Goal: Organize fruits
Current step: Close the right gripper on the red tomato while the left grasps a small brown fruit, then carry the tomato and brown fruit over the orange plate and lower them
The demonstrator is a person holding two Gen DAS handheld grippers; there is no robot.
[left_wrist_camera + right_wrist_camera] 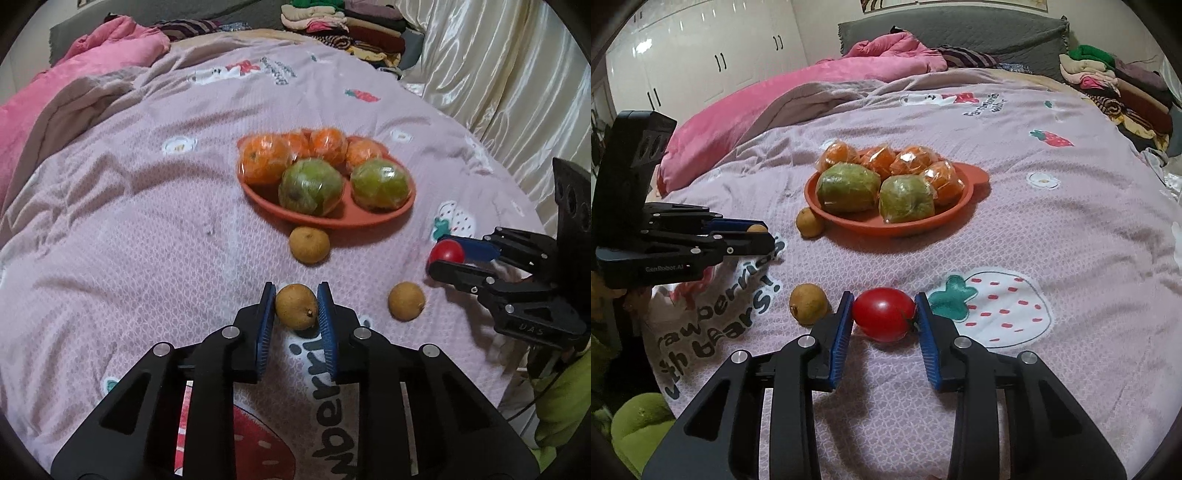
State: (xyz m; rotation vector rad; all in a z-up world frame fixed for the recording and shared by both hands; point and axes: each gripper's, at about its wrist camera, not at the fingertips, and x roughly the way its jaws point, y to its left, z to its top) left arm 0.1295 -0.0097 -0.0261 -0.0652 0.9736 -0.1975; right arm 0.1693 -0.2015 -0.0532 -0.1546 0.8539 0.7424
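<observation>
An orange plate (pixel 369 218) on the bed holds several wrapped oranges (pixel 264 158) and two wrapped green fruits (pixel 310 186); it also shows in the right wrist view (pixel 849 221). My left gripper (pixel 296 304) is shut on a small brown fruit (pixel 295 306), low over the bedcover. My right gripper (pixel 884 308) is shut on a red tomato (pixel 884 314), also seen from the left wrist view (pixel 447 252). A second brown fruit (pixel 309 244) lies in front of the plate. A third brown fruit (pixel 406 301) lies between the grippers.
The pink printed bedcover (pixel 147 229) is soft and wrinkled. A pink duvet (pixel 746 125) is bunched at the far side. Folded clothes (pixel 351 29) are stacked by the cream curtain (pixel 498 74). A green cushion (pixel 639 424) sits below the bed edge.
</observation>
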